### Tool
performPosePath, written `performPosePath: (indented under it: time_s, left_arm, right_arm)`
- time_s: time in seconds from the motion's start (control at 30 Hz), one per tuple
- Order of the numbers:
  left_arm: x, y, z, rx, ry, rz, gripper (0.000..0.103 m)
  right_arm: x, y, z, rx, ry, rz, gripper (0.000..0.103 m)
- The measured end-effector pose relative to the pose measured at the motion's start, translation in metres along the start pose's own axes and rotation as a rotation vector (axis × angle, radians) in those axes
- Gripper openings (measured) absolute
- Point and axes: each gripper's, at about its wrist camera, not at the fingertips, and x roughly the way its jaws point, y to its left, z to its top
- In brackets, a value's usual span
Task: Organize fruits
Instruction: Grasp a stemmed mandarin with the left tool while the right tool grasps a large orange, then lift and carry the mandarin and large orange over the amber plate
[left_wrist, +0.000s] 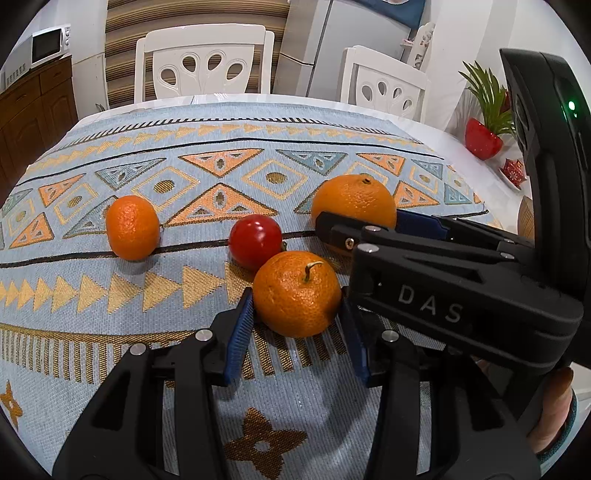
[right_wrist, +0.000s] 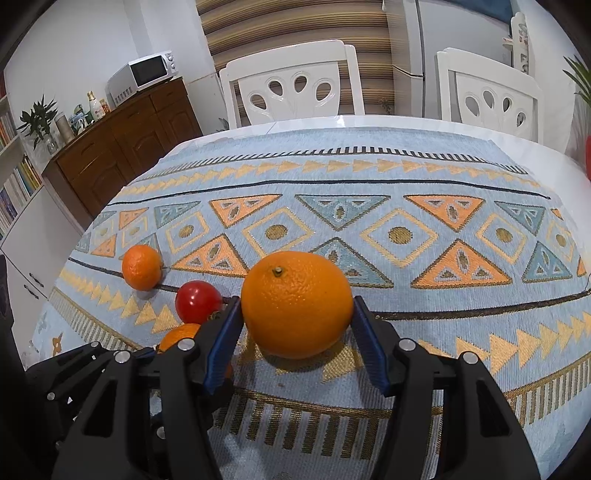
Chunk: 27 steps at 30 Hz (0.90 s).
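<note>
A stemmed mandarin (left_wrist: 297, 293) rests on the patterned cloth (left_wrist: 110, 317), and my left gripper (left_wrist: 296, 295) is shut on its sides with the blue pads (left_wrist: 238, 332). A larger orange (right_wrist: 297, 304) sits between the pads of my right gripper (right_wrist: 296, 302), which is shut on it. In the left wrist view this orange (left_wrist: 354, 201) lies behind and to the right of the mandarin. A round red fruit (left_wrist: 255, 242) touches the mandarin's far side. A small mandarin (left_wrist: 133, 227) lies alone further left. Both also show in the right wrist view: red fruit (right_wrist: 197, 301), small mandarin (right_wrist: 142, 267).
Two white chairs (left_wrist: 201, 66) (right_wrist: 487, 88) stand behind the table's far edge. A red pot with a plant (left_wrist: 482, 138) and a small red dish (left_wrist: 513, 171) sit at the table's right end. A wooden cabinet (right_wrist: 122, 147) with a microwave (right_wrist: 142, 75) stands off to the left.
</note>
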Motion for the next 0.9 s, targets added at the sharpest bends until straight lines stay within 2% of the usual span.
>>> performPosePath:
  time_s: [0.43, 0.9]
  left_arm:
    - [-0.007, 0.005, 0.003, -0.025, -0.023, -0.022, 0.045]
    - [-0.023, 0.003, 0.002, -0.036, -0.085, -0.033, 0.045]
  right_arm:
    - [-0.010, -0.023, 0.002, 0.105, -0.043, 0.029, 0.058]
    - [-0.049, -0.060, -0.009, 0.233, -0.095, -0.033, 0.058]
